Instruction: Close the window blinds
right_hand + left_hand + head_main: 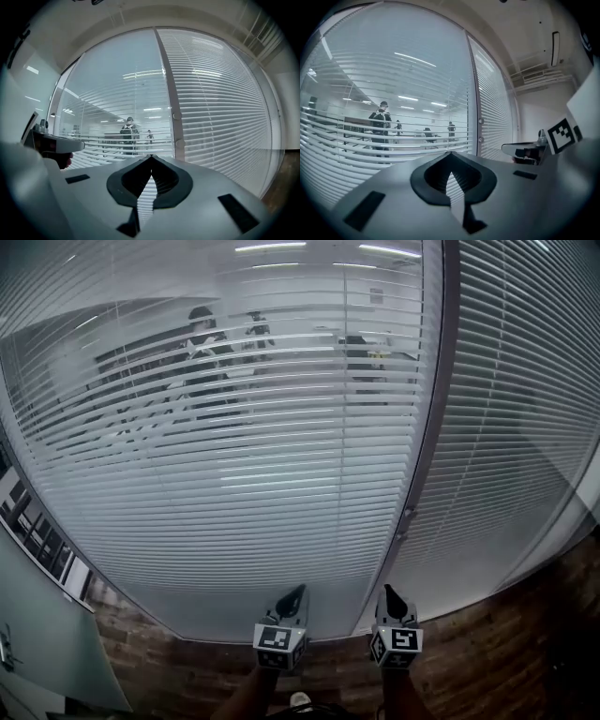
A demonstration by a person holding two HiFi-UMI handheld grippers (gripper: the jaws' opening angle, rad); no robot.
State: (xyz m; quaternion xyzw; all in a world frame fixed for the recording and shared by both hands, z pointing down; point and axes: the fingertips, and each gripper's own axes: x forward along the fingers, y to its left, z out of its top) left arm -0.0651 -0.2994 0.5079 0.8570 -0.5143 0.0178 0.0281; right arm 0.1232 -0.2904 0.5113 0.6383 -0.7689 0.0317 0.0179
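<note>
Fingers [437, 177] on the left gripper [292, 601] and right gripper [394, 601] are pressed together, empty, pointing level. Beyond them, the left blinds [234, 493] stand open-slatted and the right blinds [525, 427] look closed. This seems to be the approach; the next move calls for finding the tilt control, which is not visible.

Brown plank floor [487, 652], perhaps a pale shoe toe [300, 699] on it

I see an office: ahead of my right tongs [390, 596], a glass partition [309, 306] with slatted blinds [506, 427] shows ceiling strip lights [272, 247] and a standing person [202, 343] beyond
</note>
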